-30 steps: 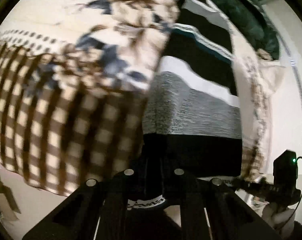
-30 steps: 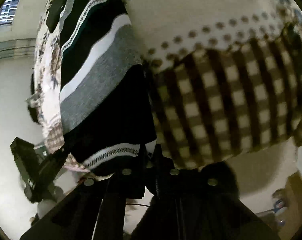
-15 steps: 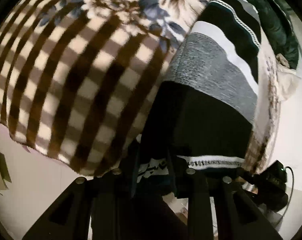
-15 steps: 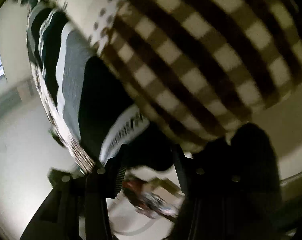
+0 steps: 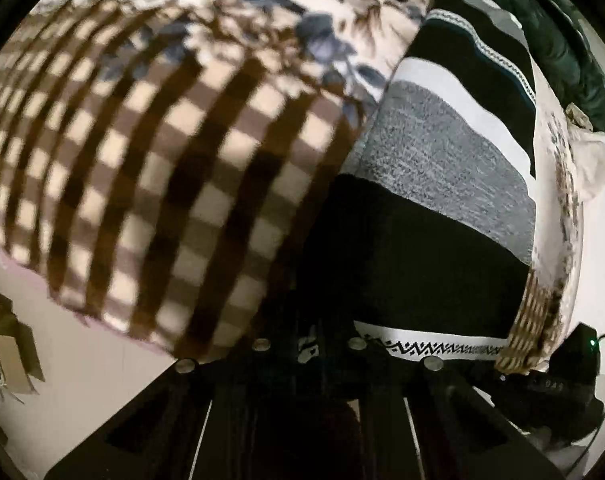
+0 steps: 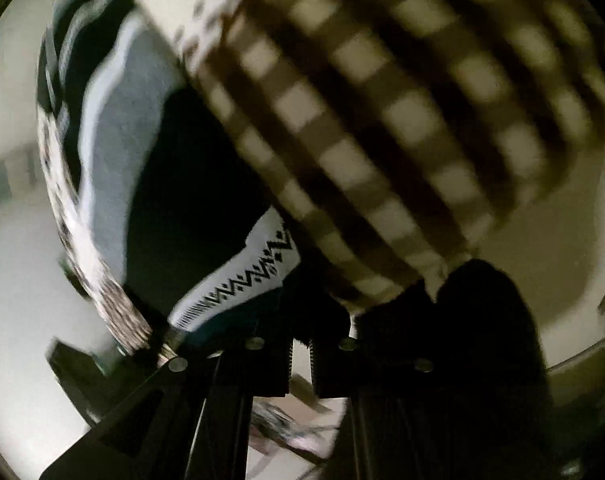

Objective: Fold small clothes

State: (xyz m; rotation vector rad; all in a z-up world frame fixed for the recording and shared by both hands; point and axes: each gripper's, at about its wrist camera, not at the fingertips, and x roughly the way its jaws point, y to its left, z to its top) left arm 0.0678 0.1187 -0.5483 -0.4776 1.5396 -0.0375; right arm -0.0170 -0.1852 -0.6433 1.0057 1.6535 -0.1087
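On checked bedding, both grippers pinch the striped garment's hem.

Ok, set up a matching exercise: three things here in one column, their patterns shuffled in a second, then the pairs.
Things:
1. sweater
2. blanket
3. hem

Patterns:
A. brown checks
B. thin black zigzag on white
C. broad black, grey and white stripes

Pairs: 1-C, 2-A, 3-B
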